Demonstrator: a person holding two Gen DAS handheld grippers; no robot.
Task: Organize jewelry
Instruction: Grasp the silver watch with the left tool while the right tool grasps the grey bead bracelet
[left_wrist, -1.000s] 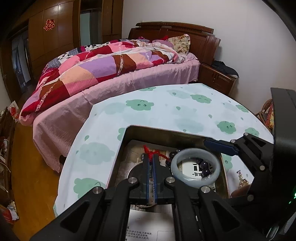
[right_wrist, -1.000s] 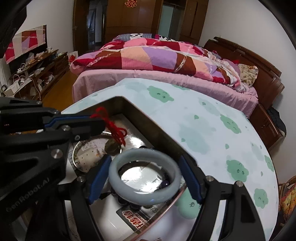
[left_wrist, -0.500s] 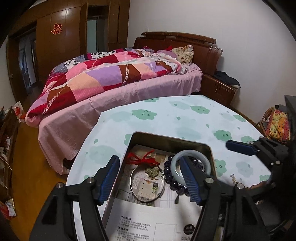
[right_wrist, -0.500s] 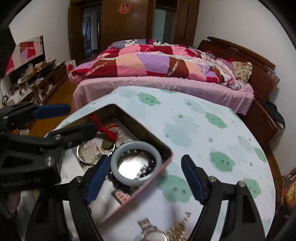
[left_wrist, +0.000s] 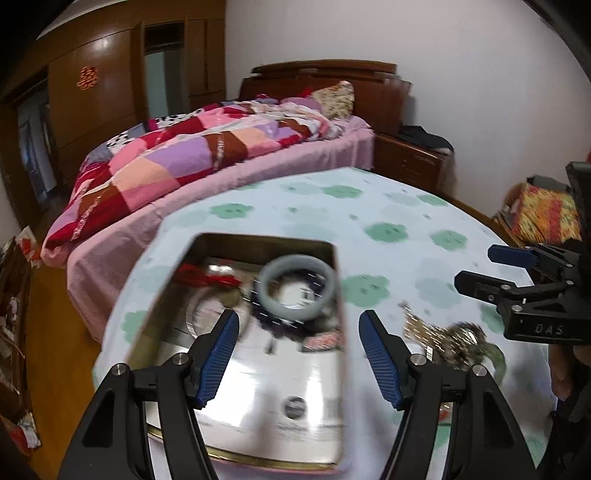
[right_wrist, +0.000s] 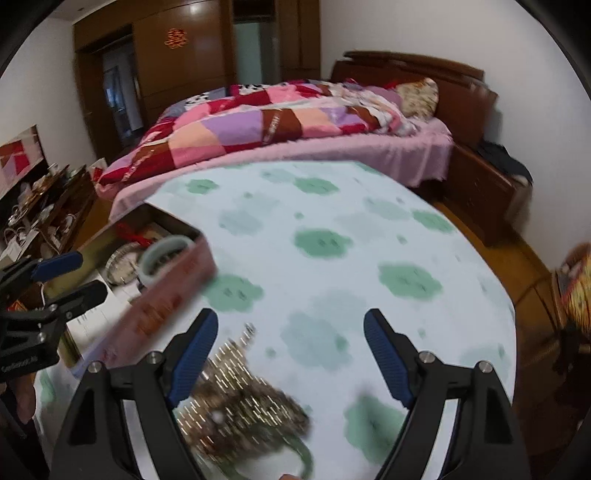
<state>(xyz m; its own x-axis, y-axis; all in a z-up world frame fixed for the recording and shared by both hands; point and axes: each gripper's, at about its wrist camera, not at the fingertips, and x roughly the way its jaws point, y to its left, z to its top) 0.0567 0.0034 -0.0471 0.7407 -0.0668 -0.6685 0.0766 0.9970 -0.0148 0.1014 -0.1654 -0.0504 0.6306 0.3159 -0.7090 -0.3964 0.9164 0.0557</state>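
The left gripper (left_wrist: 298, 334) hangs with its blue-padded fingers spread wide and nothing between them, poised above the near half of the metal tin (left_wrist: 334, 266). The right gripper (right_wrist: 290, 343) is likewise spread wide and empty, held over the tablecloth (right_wrist: 332, 221) to the right of the tin.

The pale jade bangle (left_wrist: 297, 286) lies inside the tin (right_wrist: 173, 280), towards its far right corner, resting on a strand of dark beads (left_wrist: 280, 325). Seen from the right wrist, the bangle (right_wrist: 162, 254) sits just behind the tin's reddish side wall. To the left of the bangle lies a red cord (left_wrist: 207, 277), and nearer than that a thin silver hoop (left_wrist: 203, 317). The near part of the tin holds white printed paper (left_wrist: 280, 387).

Outside the tin, just to its right on the cloth, sits a blurred tangle of gold-coloured chain jewelry (left_wrist: 443, 339), with a green bangle (left_wrist: 495, 354) at its right edge. In the right wrist view this gold heap (right_wrist: 236, 398) lies near the left finger of the right gripper, low in the frame, with the green bangle (right_wrist: 303, 454) curving at its near side; motion blur hides its detail.

The round table wears a pale blue cloth printed with green cloud shapes. Beyond it stands a bed (left_wrist: 207, 158) with a patchwork quilt of pink, red and purple, a dark wooden headboard (right_wrist: 424, 77) and a wooden wardrobe (right_wrist: 177, 59) along the far wall.
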